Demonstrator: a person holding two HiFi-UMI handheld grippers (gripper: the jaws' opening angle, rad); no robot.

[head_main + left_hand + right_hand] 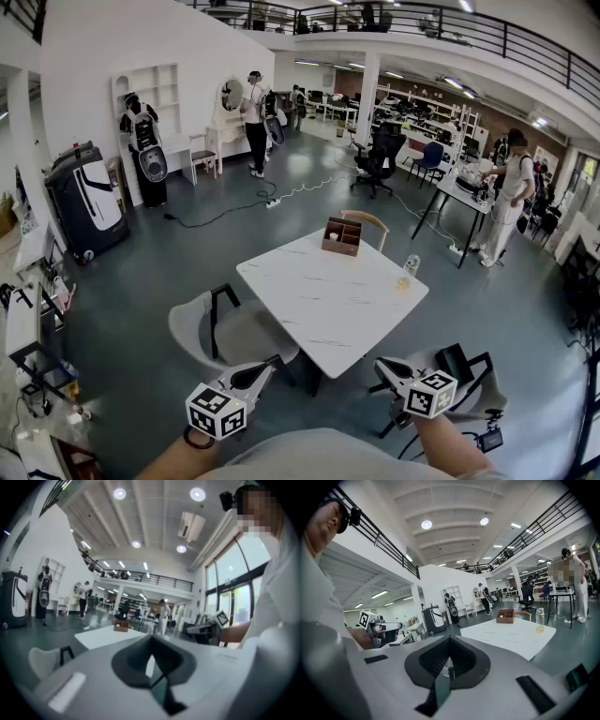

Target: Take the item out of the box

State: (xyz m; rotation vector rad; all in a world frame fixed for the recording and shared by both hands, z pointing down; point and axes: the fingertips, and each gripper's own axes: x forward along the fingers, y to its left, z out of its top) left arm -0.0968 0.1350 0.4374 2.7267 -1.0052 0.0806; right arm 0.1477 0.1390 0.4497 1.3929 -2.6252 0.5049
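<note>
A small brown open box (342, 236) stands on the far side of the white table (319, 309); what lies in it cannot be made out. My left gripper (267, 367) and right gripper (382, 364) are held low, close to my body, well short of the table's near corner. Both point toward the table, jaws together with nothing in them. The left gripper view shows the box (122, 626) far beyond the shut jaws (151, 665). In the right gripper view the box (505, 616) is equally far from the shut jaws (449, 667).
A bottle (411, 267) with yellowish liquid stands at the table's right edge. A grey chair (220, 333) sits at the table's left, a wooden chair (367, 221) behind the box, another seat (464, 375) near my right gripper. People stand farther off in the hall.
</note>
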